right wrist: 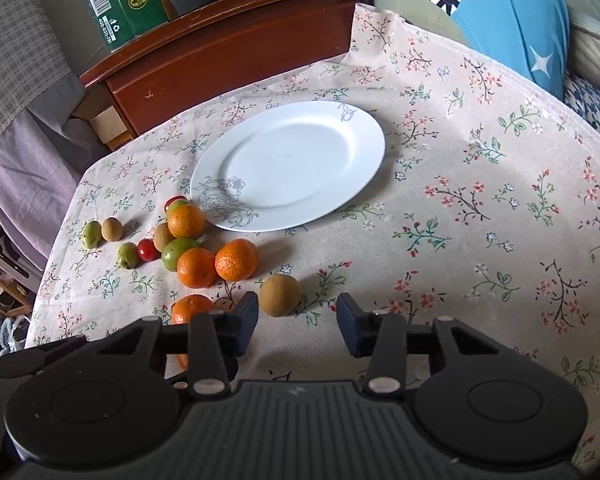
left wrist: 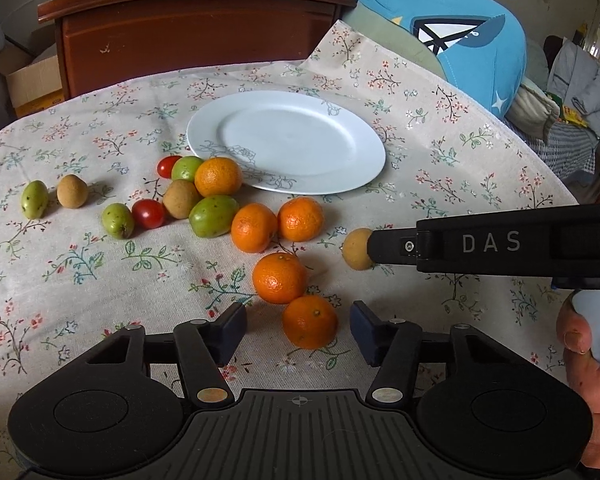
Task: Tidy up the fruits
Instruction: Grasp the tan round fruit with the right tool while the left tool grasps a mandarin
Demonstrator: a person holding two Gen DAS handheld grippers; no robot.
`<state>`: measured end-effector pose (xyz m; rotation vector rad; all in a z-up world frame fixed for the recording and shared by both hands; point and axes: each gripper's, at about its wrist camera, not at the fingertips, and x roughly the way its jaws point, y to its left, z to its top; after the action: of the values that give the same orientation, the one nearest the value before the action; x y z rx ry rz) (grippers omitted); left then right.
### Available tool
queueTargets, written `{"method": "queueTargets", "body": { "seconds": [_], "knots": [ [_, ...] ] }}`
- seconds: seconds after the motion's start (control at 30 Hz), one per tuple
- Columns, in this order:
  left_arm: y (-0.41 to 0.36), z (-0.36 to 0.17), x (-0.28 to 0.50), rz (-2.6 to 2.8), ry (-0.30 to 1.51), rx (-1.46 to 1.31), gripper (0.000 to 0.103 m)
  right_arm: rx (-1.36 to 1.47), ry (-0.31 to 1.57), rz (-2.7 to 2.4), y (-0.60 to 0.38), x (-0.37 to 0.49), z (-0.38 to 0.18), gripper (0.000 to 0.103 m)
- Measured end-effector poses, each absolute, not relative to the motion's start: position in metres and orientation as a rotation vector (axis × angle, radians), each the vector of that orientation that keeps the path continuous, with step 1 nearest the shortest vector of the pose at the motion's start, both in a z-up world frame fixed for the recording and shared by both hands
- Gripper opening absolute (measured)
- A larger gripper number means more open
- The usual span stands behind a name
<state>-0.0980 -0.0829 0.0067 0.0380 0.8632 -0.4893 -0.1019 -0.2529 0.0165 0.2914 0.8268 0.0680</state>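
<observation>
An empty white plate [left wrist: 286,142] lies on the floral tablecloth; it also shows in the right wrist view [right wrist: 288,166]. Several oranges, green fruits, brown fruits and cherry tomatoes lie scattered left of and below it. My left gripper [left wrist: 298,330] is open, with the nearest orange [left wrist: 309,322] between its fingertips, untouched. My right gripper [right wrist: 297,326] is open just short of a brown fruit [right wrist: 279,295]. In the left wrist view the right gripper's finger [left wrist: 392,248] reaches that brown fruit [left wrist: 355,249] from the right.
A dark wooden cabinet [left wrist: 196,28] stands behind the table with a green carton [right wrist: 116,4] on it. A blue cushion [left wrist: 452,28] lies at the back right. The cloth's edge [right wrist: 56,240] drops off at the left.
</observation>
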Motion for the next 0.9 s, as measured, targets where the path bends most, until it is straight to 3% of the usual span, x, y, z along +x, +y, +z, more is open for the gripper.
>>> {"method": "queueTargets", "body": {
  "seconds": [0.2,0.27,0.43,0.9],
  "knots": [
    [-0.082,0.007,-0.099,-0.502,0.858,0.032,0.035,0.288,0.841,0.093,-0.248,-0.092,0.011,0.042],
    [-0.081,0.007,-0.099,-0.52,0.86,0.02,0.028,0.284,0.846,0.097,-0.247,-0.089,0.008,0.037],
    [-0.08,0.007,-0.101,-0.53,0.855,0.018,0.026,0.279,0.859,0.104,-0.244,-0.085,0.002,0.025],
    [-0.061,0.022,-0.111,-0.495,0.836,-0.006,0.026,0.286,0.838,0.156,-0.238,-0.095,0.008,0.025]
  ]
}}
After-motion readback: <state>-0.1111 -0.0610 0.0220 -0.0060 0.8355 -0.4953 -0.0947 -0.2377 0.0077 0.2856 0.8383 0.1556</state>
